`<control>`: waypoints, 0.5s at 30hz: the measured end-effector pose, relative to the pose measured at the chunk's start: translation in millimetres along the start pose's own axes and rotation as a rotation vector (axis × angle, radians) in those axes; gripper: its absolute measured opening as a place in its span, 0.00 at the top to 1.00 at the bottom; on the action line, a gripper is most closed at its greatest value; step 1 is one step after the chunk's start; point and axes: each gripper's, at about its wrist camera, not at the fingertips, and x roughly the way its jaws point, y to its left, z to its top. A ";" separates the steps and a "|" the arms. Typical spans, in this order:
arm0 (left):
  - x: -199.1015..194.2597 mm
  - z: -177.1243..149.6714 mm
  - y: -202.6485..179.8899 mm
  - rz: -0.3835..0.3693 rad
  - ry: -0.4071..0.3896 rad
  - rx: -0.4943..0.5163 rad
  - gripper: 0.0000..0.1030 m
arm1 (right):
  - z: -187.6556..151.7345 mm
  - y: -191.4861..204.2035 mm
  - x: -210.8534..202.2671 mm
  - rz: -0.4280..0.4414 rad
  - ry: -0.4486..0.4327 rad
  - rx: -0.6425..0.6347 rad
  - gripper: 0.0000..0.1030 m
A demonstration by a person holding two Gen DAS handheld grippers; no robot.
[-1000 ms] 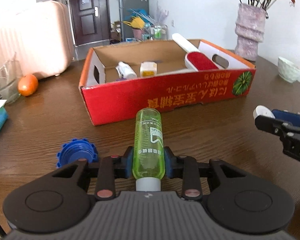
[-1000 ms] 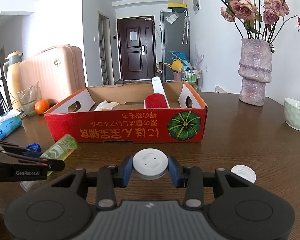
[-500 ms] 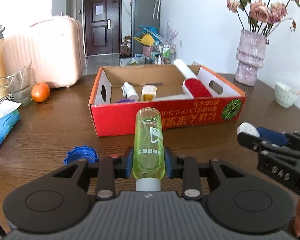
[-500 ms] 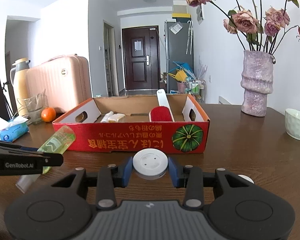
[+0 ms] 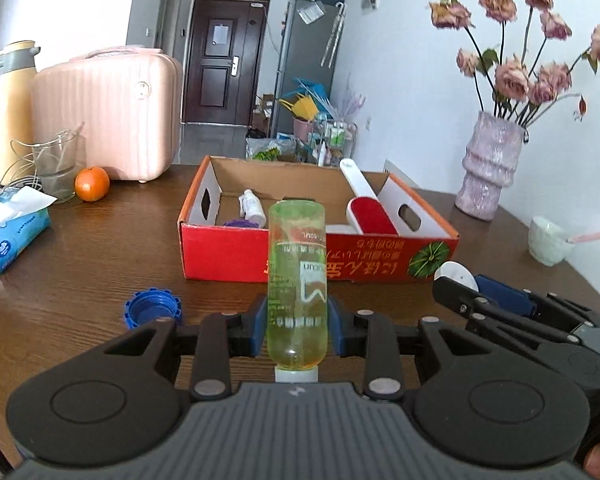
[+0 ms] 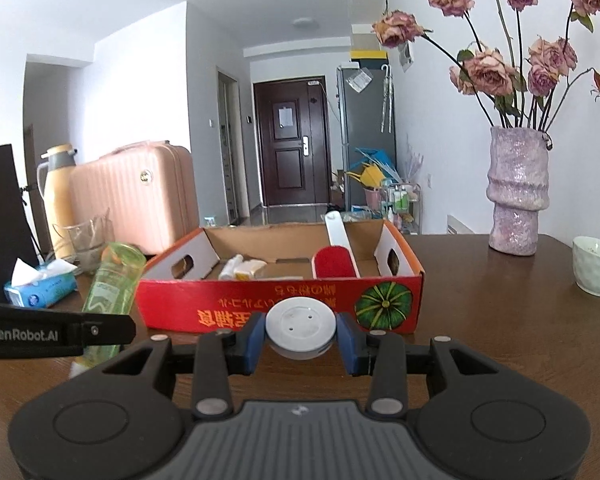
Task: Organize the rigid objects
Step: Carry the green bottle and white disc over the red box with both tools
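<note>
1. My left gripper (image 5: 298, 330) tilts slightly downward above the dark wood-grain table (image 5: 80, 280), jaws clamped on a translucent green plastic bottle (image 5: 297, 280), white cap toward me.
2. My right gripper (image 6: 300, 338) sits just beside it on the right, jaws pinched on a smooth round white disc (image 6: 300, 328).
3. Beyond both lies the open red cardboard box (image 6: 280, 312), holding a red lint brush (image 6: 334, 266) and small bottles.
4. A ridged blue cap (image 5: 151, 307) rests near left.
</note>
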 end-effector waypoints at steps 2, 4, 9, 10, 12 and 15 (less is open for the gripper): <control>-4.7 2.6 -1.2 0.002 -0.009 -0.007 0.69 | 3.8 -0.1 -2.4 0.010 -0.008 0.001 0.63; -8.6 6.2 -2.7 0.009 -0.023 -0.009 0.69 | 8.5 -0.4 -5.2 0.015 -0.020 0.000 0.63; -13.9 18.0 -7.4 0.023 -0.048 -0.009 0.69 | 19.4 2.0 -9.0 0.019 -0.042 -0.013 0.63; -14.9 20.4 -7.7 0.025 -0.055 -0.012 0.69 | 21.5 2.9 -9.1 0.019 -0.045 -0.017 0.63; -17.2 25.8 -7.4 0.021 -0.073 -0.025 0.69 | 25.0 4.4 -9.0 0.017 -0.052 -0.025 0.63; -18.5 34.9 -7.1 0.023 -0.095 -0.035 0.69 | 31.5 4.7 -7.0 0.015 -0.060 -0.030 0.63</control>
